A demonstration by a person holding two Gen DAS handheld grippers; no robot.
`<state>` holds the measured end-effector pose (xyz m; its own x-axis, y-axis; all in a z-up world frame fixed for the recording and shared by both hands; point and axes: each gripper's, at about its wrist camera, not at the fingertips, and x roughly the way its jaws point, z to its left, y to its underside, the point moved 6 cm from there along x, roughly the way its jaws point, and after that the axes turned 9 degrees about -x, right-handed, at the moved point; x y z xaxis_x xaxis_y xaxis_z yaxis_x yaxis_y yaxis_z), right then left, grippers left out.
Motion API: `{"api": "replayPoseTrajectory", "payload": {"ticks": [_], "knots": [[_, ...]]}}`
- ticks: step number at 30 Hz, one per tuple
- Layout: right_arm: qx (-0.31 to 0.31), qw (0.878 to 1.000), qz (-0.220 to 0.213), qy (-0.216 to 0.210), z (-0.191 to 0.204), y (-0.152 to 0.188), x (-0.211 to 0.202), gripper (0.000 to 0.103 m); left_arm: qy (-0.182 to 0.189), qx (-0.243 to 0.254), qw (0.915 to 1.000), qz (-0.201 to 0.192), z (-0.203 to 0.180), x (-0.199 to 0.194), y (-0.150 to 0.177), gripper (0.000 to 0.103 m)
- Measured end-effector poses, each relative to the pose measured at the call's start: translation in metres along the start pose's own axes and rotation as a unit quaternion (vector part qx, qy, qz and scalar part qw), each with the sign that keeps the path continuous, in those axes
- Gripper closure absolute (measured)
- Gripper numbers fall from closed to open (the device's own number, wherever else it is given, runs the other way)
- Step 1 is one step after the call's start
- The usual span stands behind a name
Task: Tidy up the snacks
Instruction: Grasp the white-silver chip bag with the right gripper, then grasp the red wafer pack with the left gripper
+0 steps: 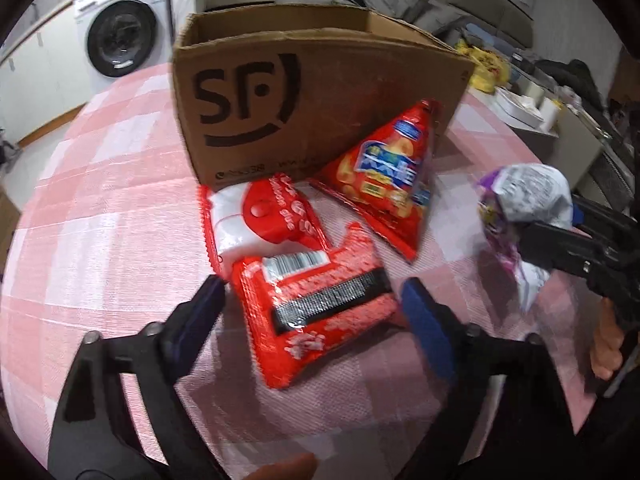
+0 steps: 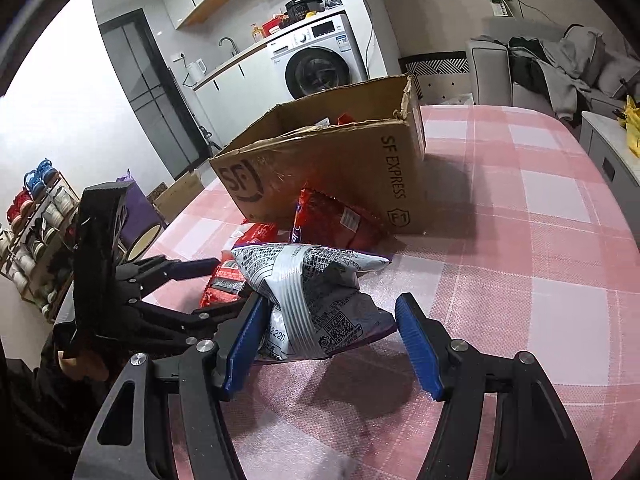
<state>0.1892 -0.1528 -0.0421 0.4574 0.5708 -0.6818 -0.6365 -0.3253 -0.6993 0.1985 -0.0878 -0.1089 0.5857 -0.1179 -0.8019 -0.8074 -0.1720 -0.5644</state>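
The left gripper [image 1: 312,300] straddles, jaws spread, a red foil snack packet [image 1: 316,304] before the open brown cardboard box [image 1: 320,96]. The right gripper [image 2: 328,332] pinches a crumpled silver-purple snack bag [image 2: 316,296]; only its view shows bare pink checked tablecloth [image 2: 540,240] toward the far edge

A red packet [image 1: 320,312] is framed between the blue pads of the left gripper [image 1: 316,304], with no firm contact seen. Beyond it two more red packets [image 1: 264,216] [image 1: 388,176] are laid against a cardboard box [image 1: 312,92]. To the right, a silver bag [image 1: 524,216] is held by the right gripper [image 1: 560,236].
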Motion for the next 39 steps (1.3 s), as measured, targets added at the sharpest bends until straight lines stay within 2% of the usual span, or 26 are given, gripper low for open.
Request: {"api": "replayPoseTrajectory", "payload": {"ticks": [6,7,16,25,39], "knots": [[0.0,1.0,-0.001,0.0,0.0,0.0,0.0,0.036,0.022,0.028,0.9994,0.005,-0.007,-0.006,0.005,0.05],[0.0,1.0,-0.001,0.0,0.0,0.0,0.0,0.036,0.023,0.03,0.9993,0.003,-0.008,-0.007,0.005,0.051],[0.0,1.0,-0.005,-0.001,0.0,-0.002,0.0,0.036,0.036,0.022,0.9991,-0.009,-0.004,-0.015,0.007,0.056],[-0.001,1.0,-0.013,-0.005,0.002,-0.004,-0.006,0.036,0.047,0.019,0.9983,-0.028,0.001,-0.039,0.007,0.056],[0.005,0.998,-0.062,0.019,0.002,-0.024,-0.032,0.036,0.062,0.002,0.9946,-0.083,0.019,-0.085,-0.016,0.056]]}}
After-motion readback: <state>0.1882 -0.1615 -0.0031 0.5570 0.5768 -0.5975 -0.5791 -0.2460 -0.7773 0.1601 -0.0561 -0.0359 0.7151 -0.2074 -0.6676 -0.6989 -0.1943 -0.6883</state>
